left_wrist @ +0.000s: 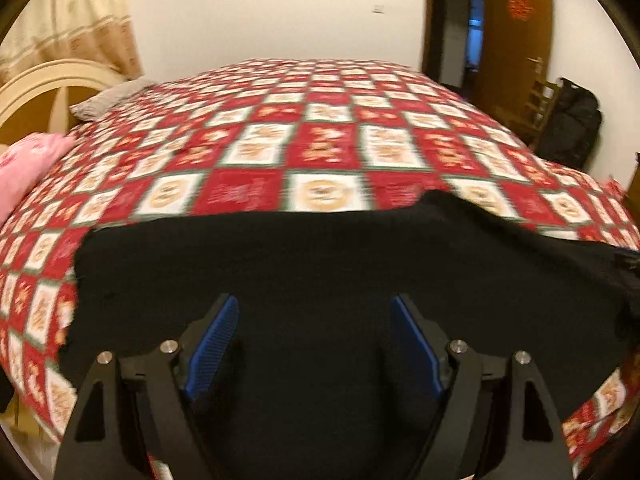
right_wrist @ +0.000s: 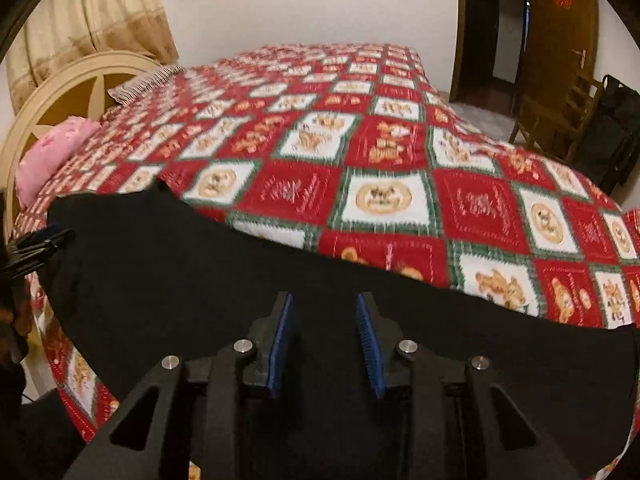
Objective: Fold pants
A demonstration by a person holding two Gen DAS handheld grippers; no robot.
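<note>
I see black pants [left_wrist: 320, 264] flat on the bed [left_wrist: 320, 128]; left gripper [left_wrist: 314, 344] jaws spread wide, right gripper [right_wrist: 325, 340] jaws apart, both empty.

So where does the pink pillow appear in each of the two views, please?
Left wrist view: the pink pillow is at the far left edge, beside the bed's headboard.
Right wrist view: it lies at the left, higher and smaller, again against the headboard.
Shared landmark: the brown door at the upper right of both views.
</note>
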